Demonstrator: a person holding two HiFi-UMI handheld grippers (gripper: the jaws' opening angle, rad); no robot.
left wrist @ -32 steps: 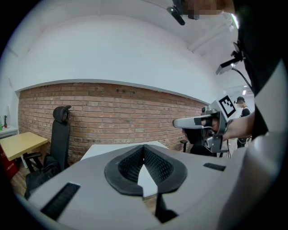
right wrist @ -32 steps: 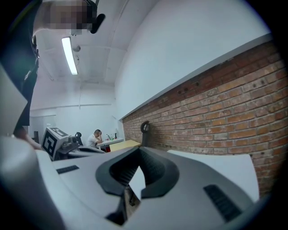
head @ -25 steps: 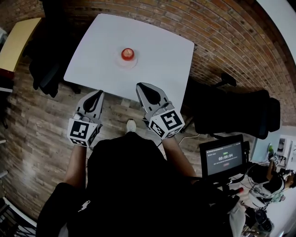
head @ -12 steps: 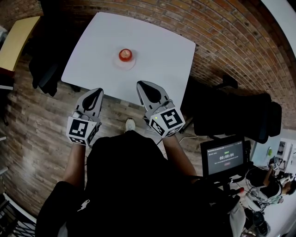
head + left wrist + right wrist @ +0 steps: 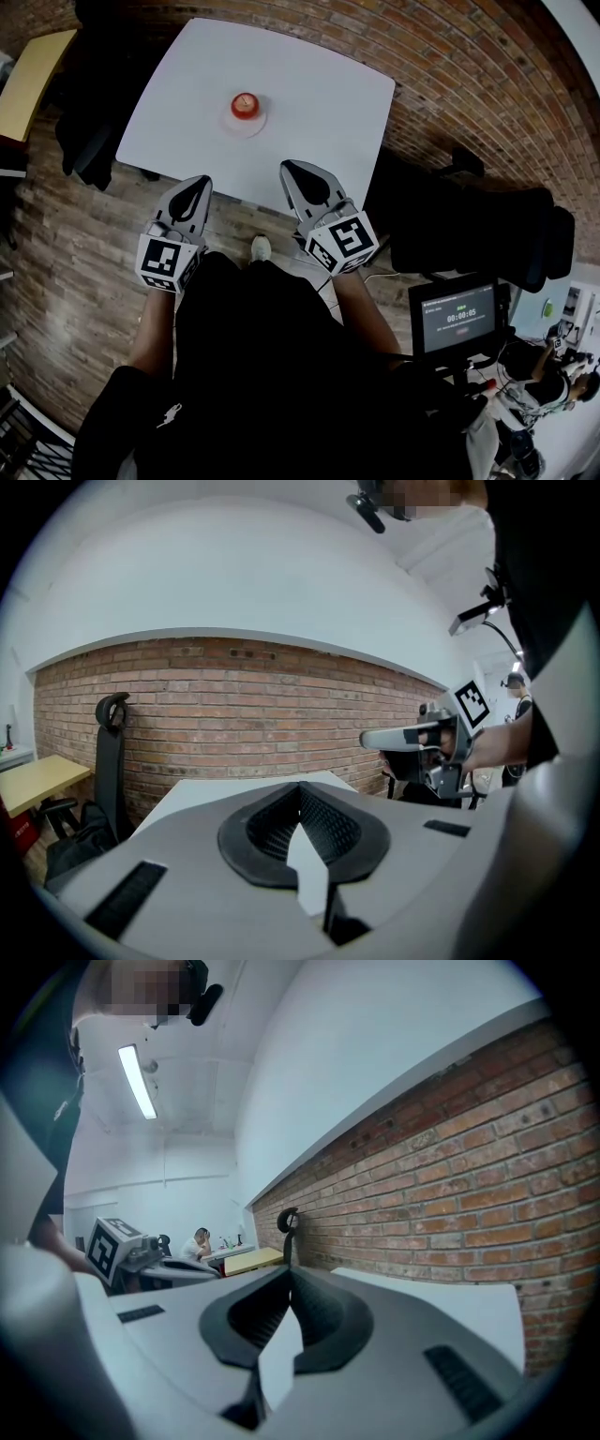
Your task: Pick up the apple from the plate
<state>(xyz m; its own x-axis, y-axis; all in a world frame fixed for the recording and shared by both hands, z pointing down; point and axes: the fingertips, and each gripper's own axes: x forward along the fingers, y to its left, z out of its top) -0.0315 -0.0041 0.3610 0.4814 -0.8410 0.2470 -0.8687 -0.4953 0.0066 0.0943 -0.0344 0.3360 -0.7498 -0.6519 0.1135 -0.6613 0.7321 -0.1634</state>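
Apple point(image 5: 245, 104) sits on small plate point(image 5: 249, 126), toward table's point(image 5: 319, 103) far side; left gripper point(image 5: 200, 183) and right gripper point(image 5: 289, 168) at table's near edge, jaws pressed together, empty; likely staged for approach, must spread before reaching apple.

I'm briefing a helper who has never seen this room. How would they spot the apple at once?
Find the white table by the brick wall. Near its middle sits a small pale plate, with the apple on it. It is the only red, round thing there.
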